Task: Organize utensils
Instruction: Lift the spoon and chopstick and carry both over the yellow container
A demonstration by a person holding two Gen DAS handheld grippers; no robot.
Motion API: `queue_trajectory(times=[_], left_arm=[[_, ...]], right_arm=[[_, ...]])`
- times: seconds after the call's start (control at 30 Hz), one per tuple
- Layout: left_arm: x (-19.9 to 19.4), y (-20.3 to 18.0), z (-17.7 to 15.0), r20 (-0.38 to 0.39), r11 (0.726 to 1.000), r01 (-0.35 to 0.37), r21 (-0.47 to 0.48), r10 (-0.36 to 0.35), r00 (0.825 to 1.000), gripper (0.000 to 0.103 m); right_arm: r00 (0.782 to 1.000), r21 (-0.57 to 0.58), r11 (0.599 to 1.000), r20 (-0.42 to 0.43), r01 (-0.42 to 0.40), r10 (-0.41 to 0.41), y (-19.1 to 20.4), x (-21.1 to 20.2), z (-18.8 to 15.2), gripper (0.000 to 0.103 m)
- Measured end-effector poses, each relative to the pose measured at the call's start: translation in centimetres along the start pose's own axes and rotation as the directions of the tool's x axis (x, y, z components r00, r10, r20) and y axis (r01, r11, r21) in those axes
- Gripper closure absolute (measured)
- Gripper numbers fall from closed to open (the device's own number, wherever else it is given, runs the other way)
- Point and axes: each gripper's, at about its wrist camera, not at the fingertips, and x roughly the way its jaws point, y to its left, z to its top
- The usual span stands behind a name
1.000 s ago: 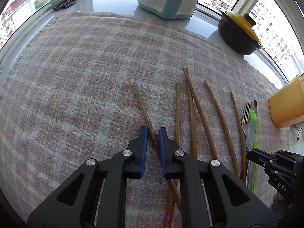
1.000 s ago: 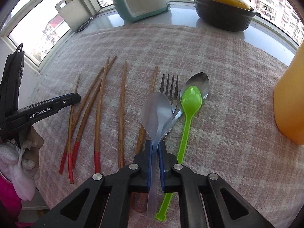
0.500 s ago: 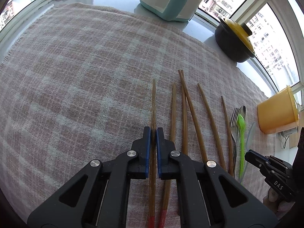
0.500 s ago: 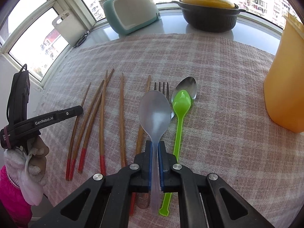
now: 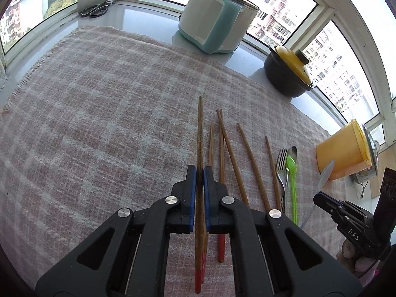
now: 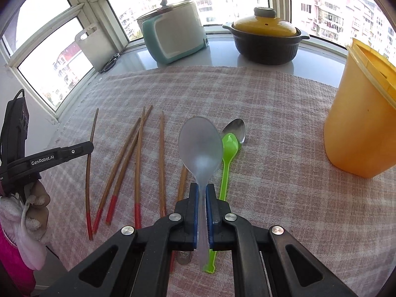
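Note:
My left gripper [image 5: 199, 173] is shut on a brown red-tipped chopstick [image 5: 199, 128], held above the checked cloth [image 5: 99, 113]. Several more chopsticks [image 5: 231, 153] lie to its right, then a fork [image 5: 281, 160], a green spoon [image 5: 290, 170] and a metal spoon [image 5: 293, 151]. My right gripper [image 6: 202, 190] is shut on the handle of a translucent grey spoon [image 6: 200, 146], lifted over the green spoon [image 6: 229, 148] and metal spoon [image 6: 235, 127]. The chopsticks [image 6: 138, 158] lie to its left.
A yellow tub [image 6: 363, 123] stands at the right of the cloth. A teal and white cooker [image 6: 173, 37] and a black pot with a yellow lid [image 6: 264, 39] stand on the sill behind. Scissors [image 5: 95, 8] lie far left.
The left gripper closed on a chopstick, straightened it and lifted it off the cloth. The right gripper raised the grey spoon higher above the cloth.

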Motion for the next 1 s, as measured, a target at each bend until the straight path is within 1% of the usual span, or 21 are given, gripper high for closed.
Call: queue_trajectory(times=[0.17, 0.33, 0.4, 0.53, 0.63, 0.73, 0.8, 1.0], left_arm=[[-3.0, -1.1, -0.2, 0.061, 0.999, 0.027, 0.031, -0.029, 0.998, 0.100], [-5.2, -2.5, -0.4, 0.114, 0.997, 0.034, 0.076, -0.043, 0.993, 0.100], [-6.1, -3.1, -0.4, 0.123, 0.995, 0.061, 0.081, -0.071, 0.990, 0.100], [-7.6, -4.6, -0.1, 0.151, 0.990, 0.093, 0.104, -0.109, 0.983, 0.100], [-8.4, -6.2, 0.2, 0.170, 0.985, 0.117, 0.126, -0.138, 0.976, 0.100], [-8.9, -8.2, 0.7, 0.173, 0.976, 0.157, 0.149, -0.182, 0.968, 0.100], [-9.1, -9.8, 1.0, 0.187, 0.972, 0.166, 0.164, -0.196, 0.963, 0.100], [-9.3, -14.9, 2.0, 0.230, 0.959, 0.205, 0.197, -0.249, 0.941, 0.100]], right_arm=[[0.998, -0.021, 1.000, 0.054, 0.021, -0.020, 0.5, -1.8, 0.1, 0.100], [0.994, -0.044, 0.998, 0.103, 0.042, -0.037, 1.3, -3.5, 0.0, 0.100], [0.992, -0.048, 0.998, 0.121, 0.045, -0.039, 1.5, -4.2, 0.0, 0.100], [0.986, -0.041, 0.999, 0.161, 0.036, -0.029, 1.5, -6.0, 0.3, 0.100], [0.981, -0.034, 0.999, 0.195, 0.033, -0.026, 1.4, -7.5, 0.6, 0.100], [0.974, -0.033, 0.999, 0.226, 0.029, -0.021, 1.0, -9.1, 0.9, 0.100], [0.969, -0.032, 0.999, 0.246, 0.030, -0.021, 0.5, -10.3, 1.2, 0.100], [0.951, -0.020, 1.000, 0.309, 0.022, -0.015, -2.3, -13.9, 2.4, 0.100]])
